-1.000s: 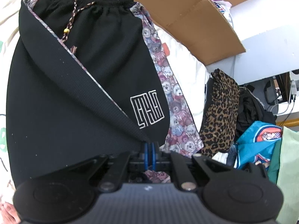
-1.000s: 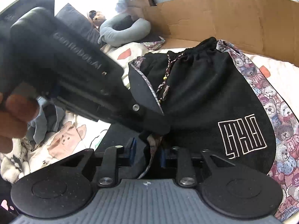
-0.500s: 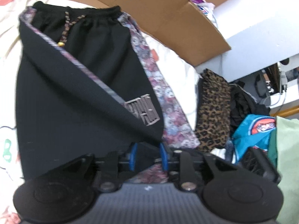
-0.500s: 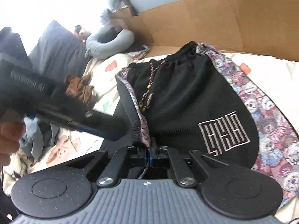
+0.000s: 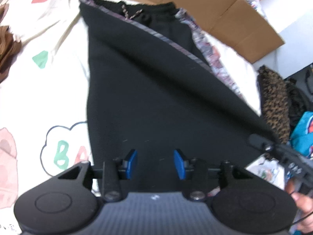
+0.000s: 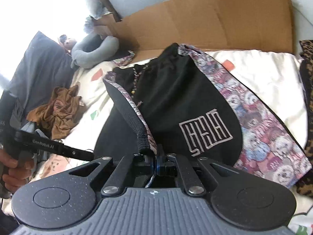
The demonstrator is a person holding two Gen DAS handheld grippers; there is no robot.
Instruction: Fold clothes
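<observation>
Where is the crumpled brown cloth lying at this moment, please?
In the right wrist view, the brown cloth lies left on the bed sheet, beside the black shorts.

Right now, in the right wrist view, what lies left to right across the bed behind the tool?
Crumpled brown cloth → black shorts with white logo → bear-print side panel → leopard-print garment.

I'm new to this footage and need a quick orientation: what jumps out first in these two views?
The black shorts dominate, spread on the printed bedsheet with a teddy-bear side stripe and a white maze-like logo. The right gripper is pinched shut on a folded-over hem, while the left gripper hovers over the black cloth, jaws opening with nothing between them. A cardboard sheet stands behind.
</observation>
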